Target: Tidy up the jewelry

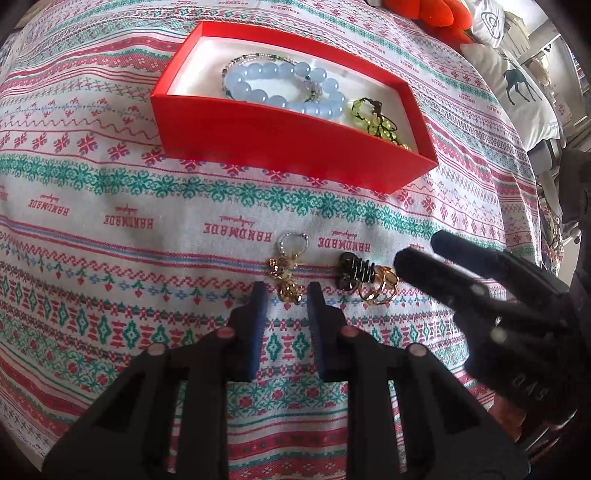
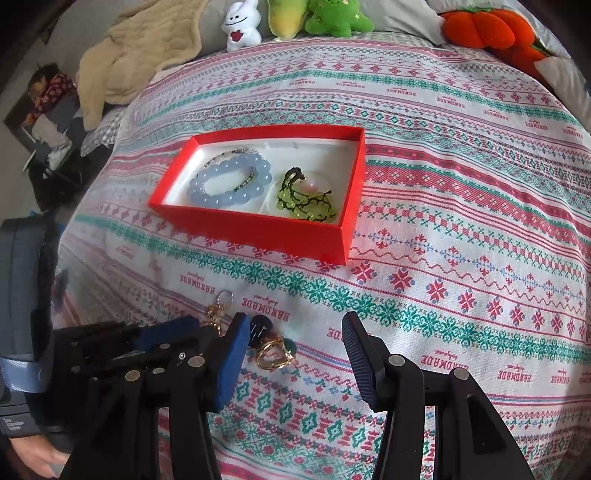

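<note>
— Which piece is next?
— The gold keychain charm (image 1: 290, 271), loose on the bed near the red box (image 1: 280, 147). My left tool (image 1: 287, 295) is spread around its lower end; my right tool (image 2: 295, 332) hangs wide open.
— And then?
— Probably close gently and carry it into the box.

A white woven cloth banded with red and green folk patterns and the word HANDMADE (image 2: 461, 206) covers the whole surface, daylight falling softly across it. Along the cloth's far edge sit a white plush figure holding a red heart (image 2: 242, 24), a green plush toy (image 2: 338, 18) and an orange plush pumpkin (image 2: 480, 27). Off the cloth's far left corner lies a rumpled cream fleece blanket (image 2: 136, 55). Past its right side rests a white cushion printed with a dark teal deer (image 1: 521, 83).
</note>
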Demonstrator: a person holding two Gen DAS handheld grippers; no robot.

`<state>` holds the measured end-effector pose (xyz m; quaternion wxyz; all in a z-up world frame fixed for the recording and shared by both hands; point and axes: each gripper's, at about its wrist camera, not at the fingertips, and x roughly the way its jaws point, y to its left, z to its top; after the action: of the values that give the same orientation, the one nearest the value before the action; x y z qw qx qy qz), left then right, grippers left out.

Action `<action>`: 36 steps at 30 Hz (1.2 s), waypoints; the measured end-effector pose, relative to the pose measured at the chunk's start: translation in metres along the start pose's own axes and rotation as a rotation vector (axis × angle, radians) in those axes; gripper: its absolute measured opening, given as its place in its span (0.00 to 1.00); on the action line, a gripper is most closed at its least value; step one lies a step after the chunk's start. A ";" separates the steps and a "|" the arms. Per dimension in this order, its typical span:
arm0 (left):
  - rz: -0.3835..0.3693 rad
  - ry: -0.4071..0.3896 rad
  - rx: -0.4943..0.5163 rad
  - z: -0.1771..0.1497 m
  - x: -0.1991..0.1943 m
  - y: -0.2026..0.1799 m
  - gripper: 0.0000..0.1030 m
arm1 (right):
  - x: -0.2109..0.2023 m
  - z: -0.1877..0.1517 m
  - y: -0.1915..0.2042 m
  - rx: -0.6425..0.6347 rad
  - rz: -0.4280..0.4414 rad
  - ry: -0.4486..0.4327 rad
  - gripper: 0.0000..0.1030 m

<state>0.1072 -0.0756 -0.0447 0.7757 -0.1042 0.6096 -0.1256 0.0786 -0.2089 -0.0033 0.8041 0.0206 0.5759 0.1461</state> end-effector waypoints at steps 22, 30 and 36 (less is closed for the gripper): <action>0.006 -0.021 -0.002 -0.003 -0.010 0.011 0.06 | 0.027 -0.016 0.025 -0.132 -0.016 0.102 0.28; -0.001 -0.031 -0.001 -0.003 -0.018 0.014 0.05 | 0.016 -0.011 0.018 -0.090 -0.028 0.060 0.28; -0.028 -0.021 -0.018 -0.002 -0.017 0.013 0.05 | 0.008 -0.004 0.009 -0.054 -0.021 0.022 0.28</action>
<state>0.1024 -0.0583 -0.0339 0.7794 -0.1209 0.6009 -0.1298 0.0755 -0.1987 -0.0102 0.7996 -0.0089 0.5805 0.1534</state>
